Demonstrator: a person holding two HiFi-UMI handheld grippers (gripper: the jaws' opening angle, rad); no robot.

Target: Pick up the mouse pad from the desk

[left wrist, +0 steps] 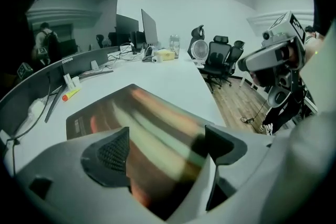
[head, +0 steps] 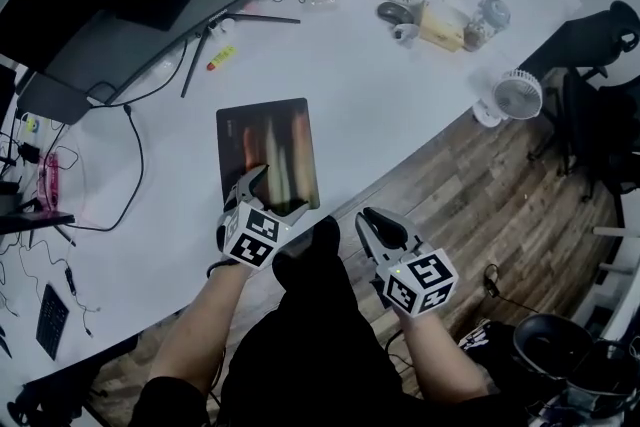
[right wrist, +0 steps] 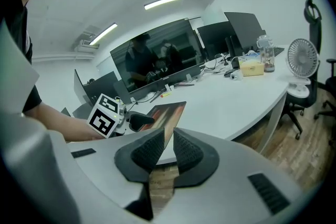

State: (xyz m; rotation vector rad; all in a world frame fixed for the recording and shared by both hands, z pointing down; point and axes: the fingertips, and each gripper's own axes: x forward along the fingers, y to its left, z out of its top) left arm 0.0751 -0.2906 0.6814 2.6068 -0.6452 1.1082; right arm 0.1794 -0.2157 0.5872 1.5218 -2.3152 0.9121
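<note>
My left gripper [left wrist: 165, 147] is released, fingers wide apart over the near edge of the mouse pad [head: 268, 150], which lies flat on the desk [head: 400, 115]. My right gripper [right wrist: 167, 150], off the desk's near edge, is clenched on nothing.

White curved desk [head: 400, 125]; wood floor [head: 500, 215]; black chairs [left wrist: 220, 57], perhaps three.

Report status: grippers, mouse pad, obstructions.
Left gripper open over mouse pad, near edge. Right gripper shut, empty. Pad flat on desk, nothing on it.
</note>
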